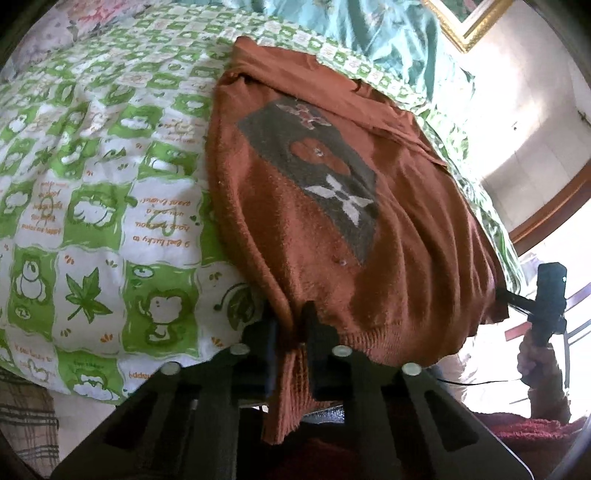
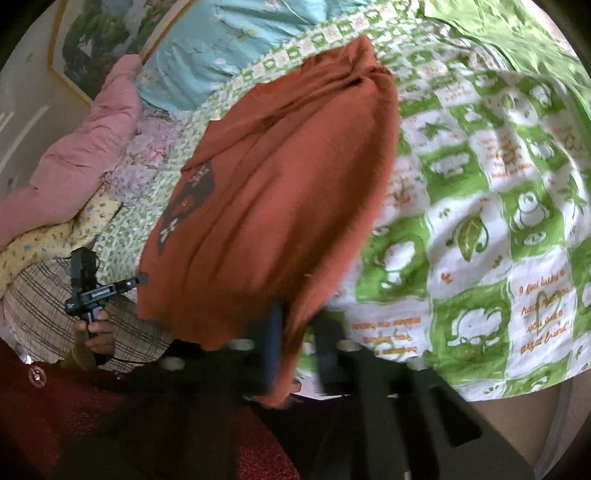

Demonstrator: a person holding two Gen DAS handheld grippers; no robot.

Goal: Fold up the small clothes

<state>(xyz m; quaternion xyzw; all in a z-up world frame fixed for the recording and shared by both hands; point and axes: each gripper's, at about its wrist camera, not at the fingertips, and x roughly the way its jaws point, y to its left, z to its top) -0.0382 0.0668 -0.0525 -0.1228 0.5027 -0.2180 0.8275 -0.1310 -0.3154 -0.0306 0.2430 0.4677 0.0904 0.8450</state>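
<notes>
A small rust-orange knit sweater (image 1: 332, 206) with a grey patch and a white flower lies spread on the bed; it also shows in the right wrist view (image 2: 280, 192). My left gripper (image 1: 291, 325) is shut on its ribbed hem at the near left corner, and it shows from the side in the right wrist view (image 2: 142, 278). My right gripper (image 2: 299, 325) is shut on the hem's other corner, and it shows at the sweater's right corner in the left wrist view (image 1: 504, 295). The hem is lifted off the bed between them.
A green and white patterned quilt (image 1: 92, 184) covers the bed. Teal bedding (image 1: 369, 29) and a pink blanket (image 2: 74, 155) lie at the far end. A plaid cloth (image 2: 44, 306) lies by the bed edge. A framed picture (image 2: 96, 33) hangs on the wall.
</notes>
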